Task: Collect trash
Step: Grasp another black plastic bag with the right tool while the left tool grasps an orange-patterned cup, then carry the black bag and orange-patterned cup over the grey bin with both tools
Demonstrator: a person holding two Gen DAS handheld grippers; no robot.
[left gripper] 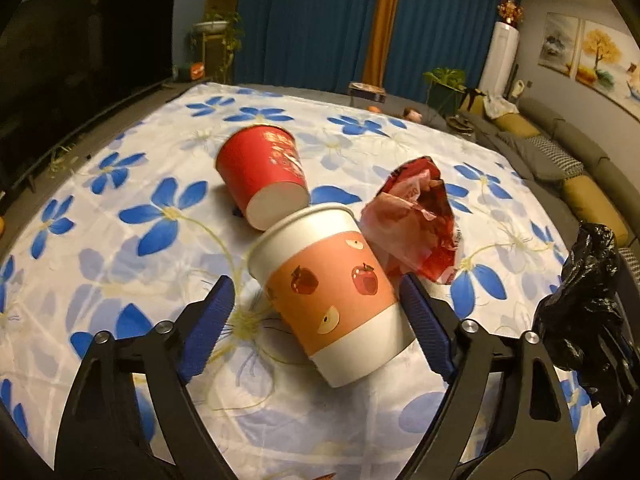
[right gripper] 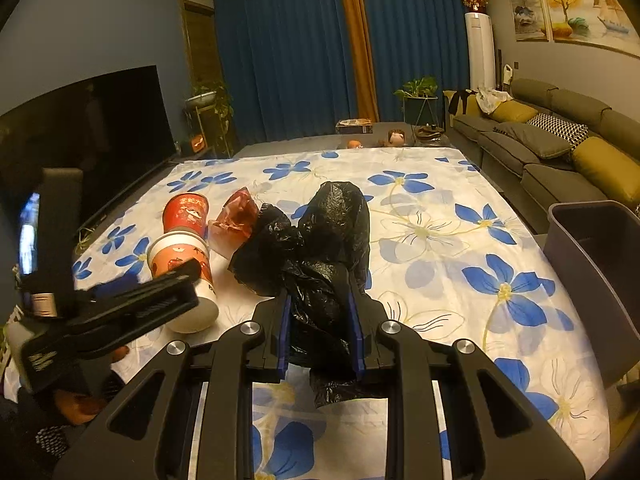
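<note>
**Across the flowered cloth, our two grippers at the trash**

Nearest to us, our right gripper (right gripper: 320,320) has its jaws clamped on a crumpled black trash bag (right gripper: 320,248), the plastic bunched between the blue pads and spilling forward onto the tablecloth (right gripper: 460,240). Our left gripper (left gripper: 316,316) stands with its jaws wide apart around a white paper cup with an apple-print sleeve (left gripper: 332,292), which lies on its side; the right-hand pad looks to be at the cup's wall, the left-hand pad is clear of it. Just beyond, a red paper cup (left gripper: 264,172) also lies on its side, its base touching or almost touching the white cup's rim. Beside both cups sits a crumpled red wrapper (left gripper: 416,220). At the table's right edge we see a dark bin (right gripper: 596,264). Farther off are a sofa (right gripper: 552,136) and blue curtains (right gripper: 288,60).
</note>
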